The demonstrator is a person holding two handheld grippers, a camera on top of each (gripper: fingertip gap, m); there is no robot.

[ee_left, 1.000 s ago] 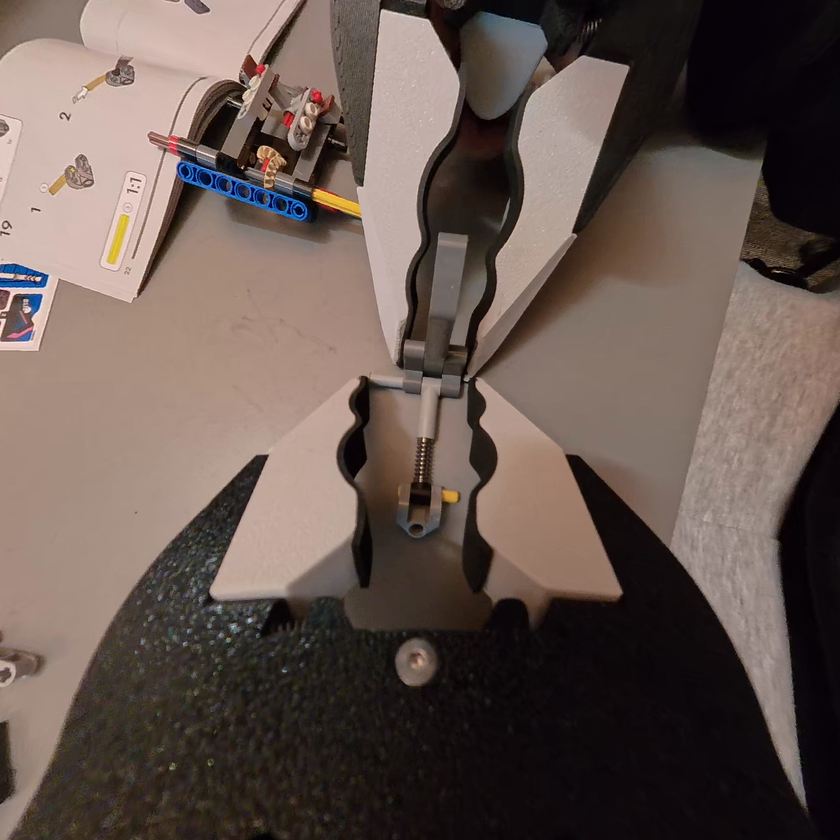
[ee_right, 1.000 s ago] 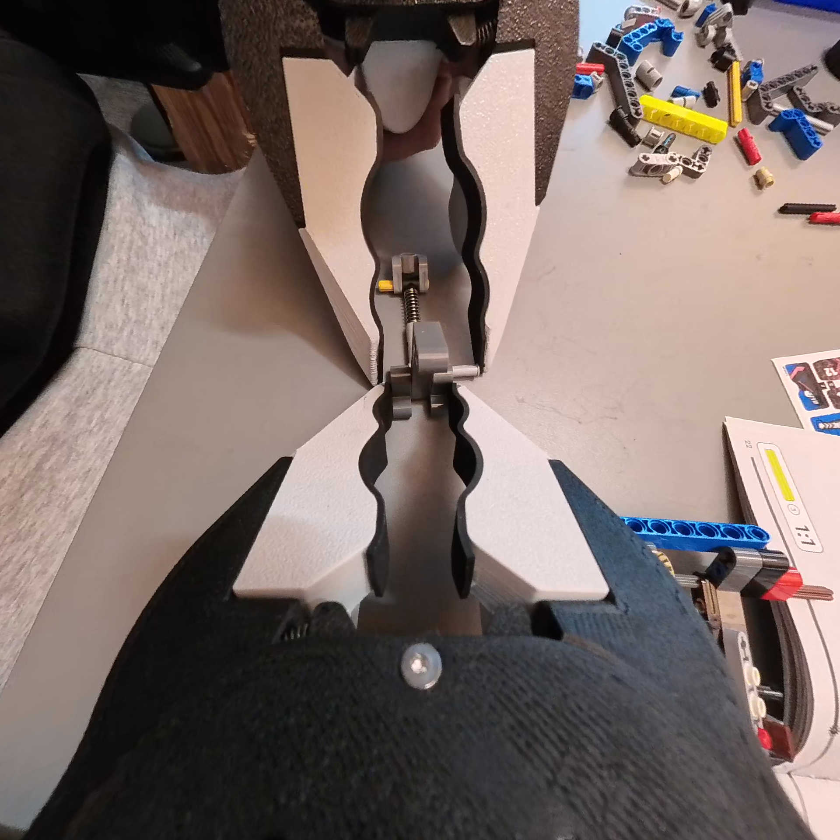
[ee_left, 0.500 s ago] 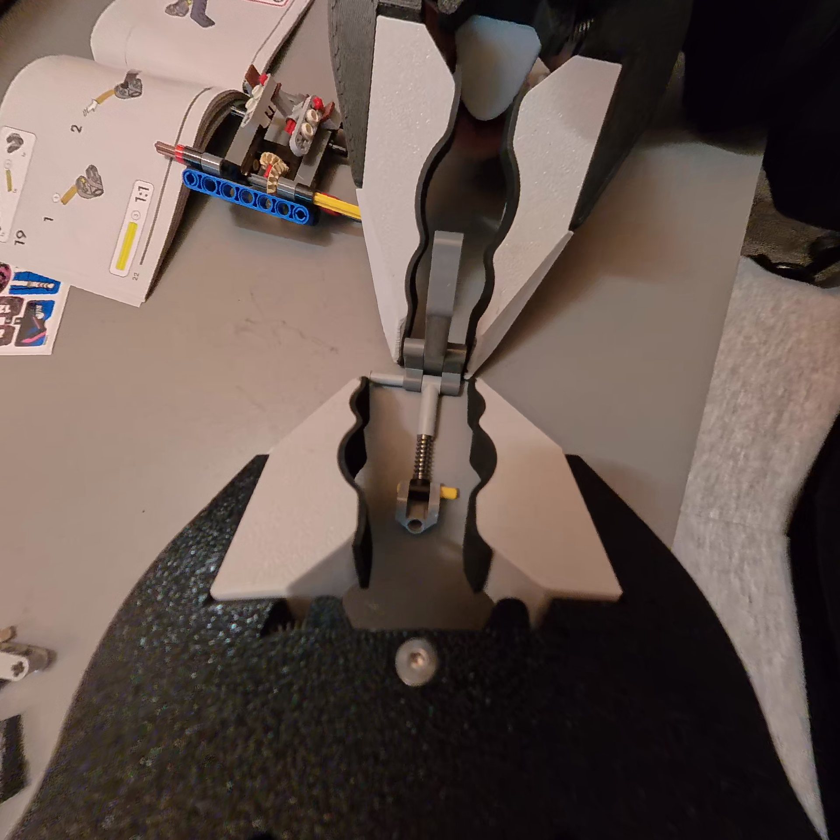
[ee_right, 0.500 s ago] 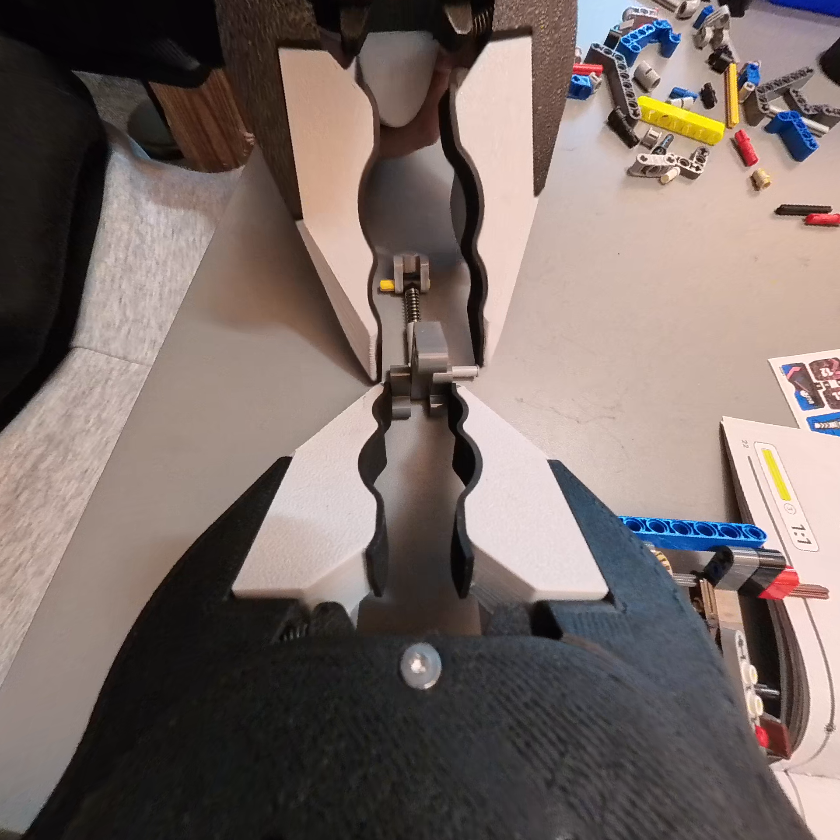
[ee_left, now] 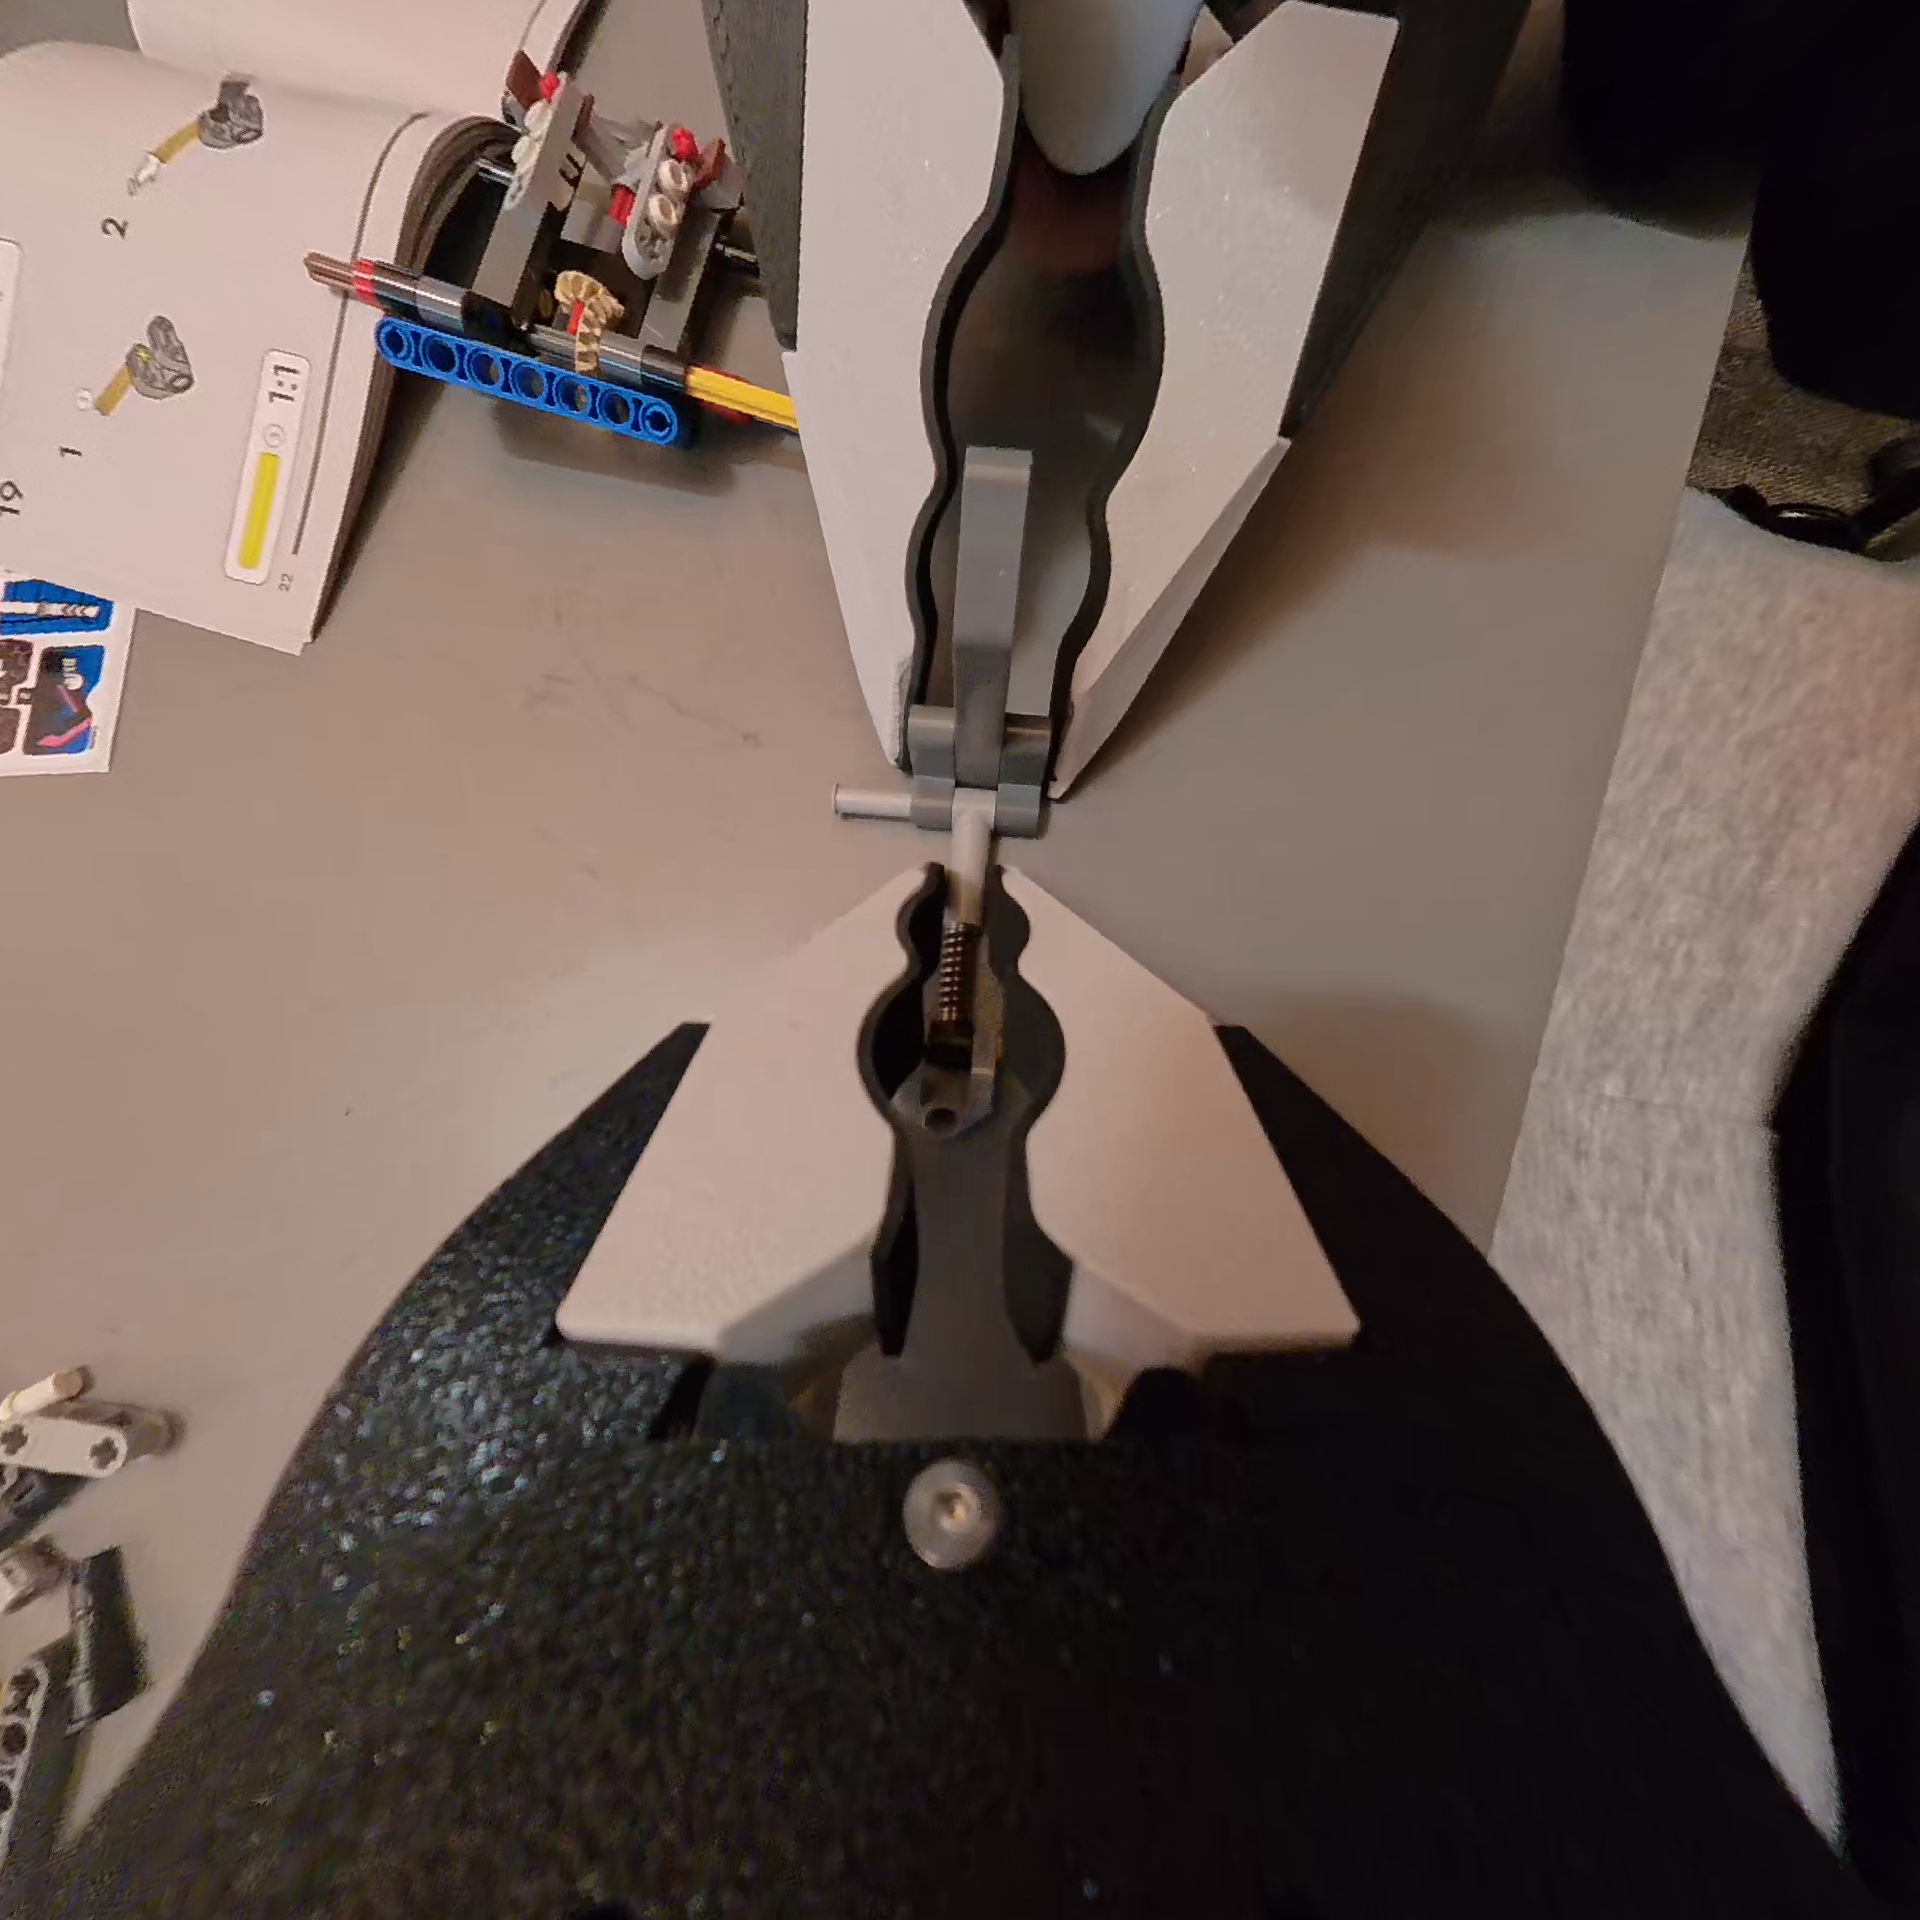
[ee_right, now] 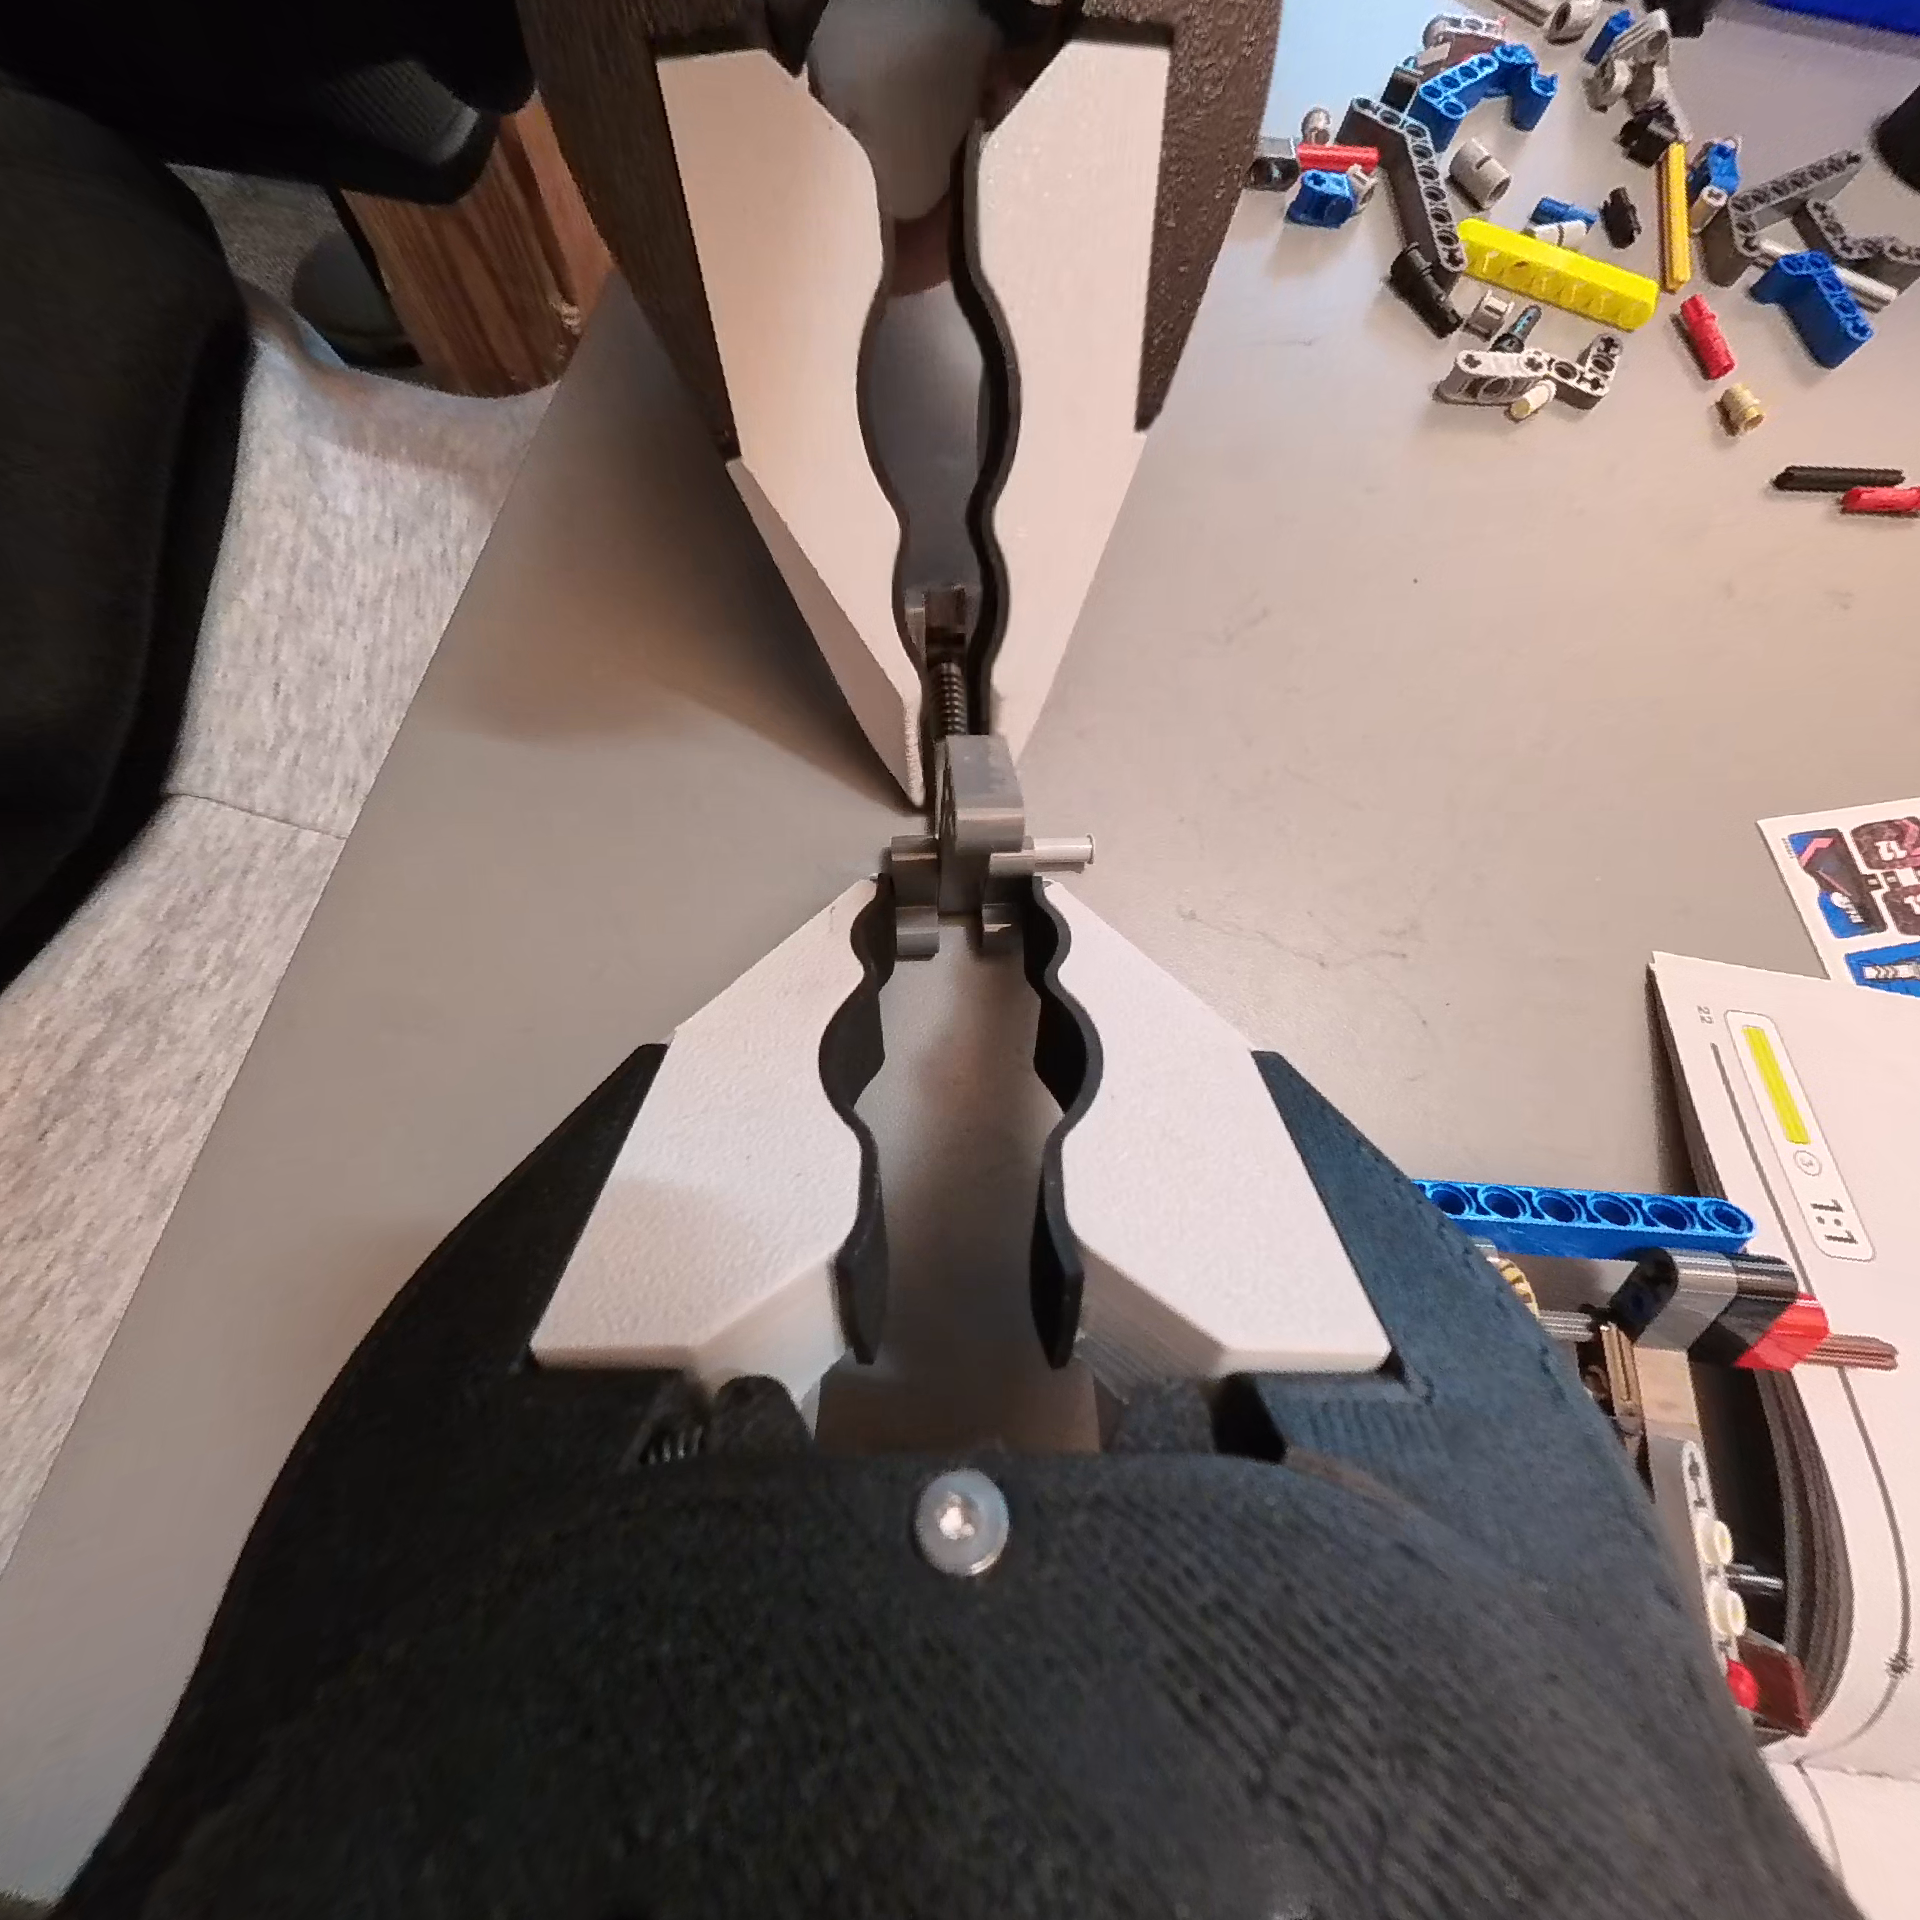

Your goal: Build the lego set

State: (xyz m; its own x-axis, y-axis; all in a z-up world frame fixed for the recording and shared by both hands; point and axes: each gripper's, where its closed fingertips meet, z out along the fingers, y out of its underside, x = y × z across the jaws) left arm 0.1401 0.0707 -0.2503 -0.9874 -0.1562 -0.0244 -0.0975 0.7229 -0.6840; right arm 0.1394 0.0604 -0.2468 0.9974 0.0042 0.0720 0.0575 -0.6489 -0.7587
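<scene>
Left wrist view, near to far: the left gripper (ee_left: 966, 883) is pinched on the spring shock absorber (ee_left: 958, 987), whose dark coil and grey end eye lie between the wavy pads. Its pale rod runs forward to a grey forked connector (ee_left: 977, 795), from which a thin pin (ee_left: 871, 802) projects sideways. Beyond, the right gripper (ee_left: 982, 748) faces it, clamped on the connector, with a long grey beam (ee_left: 992, 561) lying between its fingers. Only this view shows the beam at length.

Right wrist view, near to far: the right gripper (ee_right: 956, 904) grips the same connector (ee_right: 961, 862) at its tips; the beam is hidden here. The opposing left gripper (ee_right: 951, 748) pinches the spring (ee_right: 951, 691).

The whole part is held above the grey table (ee_right: 1351, 675), near its edge. A partly built model with a blue beam (ee_left: 535, 379) rests against the open instruction booklet (ee_left: 156, 312), beside a sticker sheet (ee_right: 1849, 883). The right view alone shows the main pile of loose pieces (ee_right: 1558, 239) at the far side.
</scene>
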